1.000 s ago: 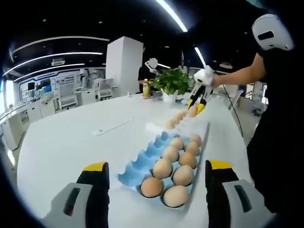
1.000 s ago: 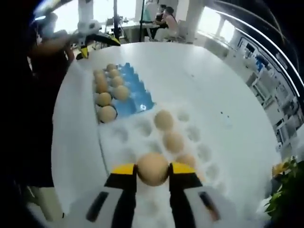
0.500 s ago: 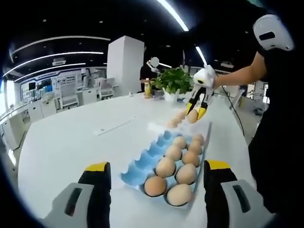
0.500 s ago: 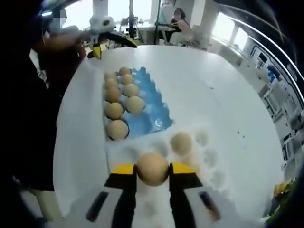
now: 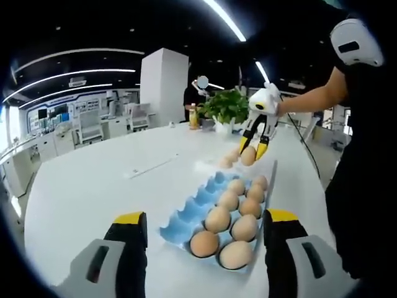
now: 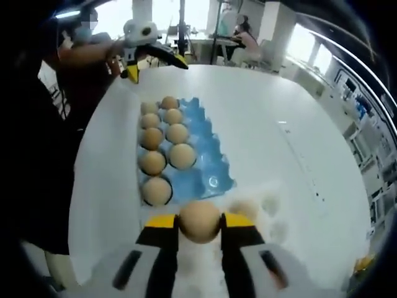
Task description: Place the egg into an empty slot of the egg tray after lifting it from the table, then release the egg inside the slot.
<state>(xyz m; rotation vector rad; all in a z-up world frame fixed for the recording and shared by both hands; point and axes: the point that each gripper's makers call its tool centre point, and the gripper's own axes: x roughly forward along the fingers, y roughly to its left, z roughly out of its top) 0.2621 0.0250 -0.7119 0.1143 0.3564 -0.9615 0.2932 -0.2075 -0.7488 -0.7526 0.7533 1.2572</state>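
Fingertips [image 6: 162, 221] of my right gripper [image 6: 200, 221] pinching the egg [image 6: 199, 220] between them, I'm hovering it with the blue egg tray [image 6: 211, 167] just beyond, white tray [image 6: 273, 205] beneath, left gripper [image 5: 200, 225] gaping wide and empty, blue tray between its fingers.

Blue tray, tan eggs, white worktop

The egg tray [image 6: 205, 171] is bright sky blue, its eggs [image 6: 156, 190] tan to light brown; the held egg [image 6: 199, 220] is the same pale tan. The right gripper [image 6: 199, 231] has yellow-tipped black jaws on a pale grey body with a red mark, and the left gripper [image 5: 201, 226] matches it. The worktop [image 5: 93, 180] is plain glossy white, the second tray [image 6: 260, 208] white too. The plant [image 5: 227, 105] is green, the person's sleeve [image 5: 363, 155] black.
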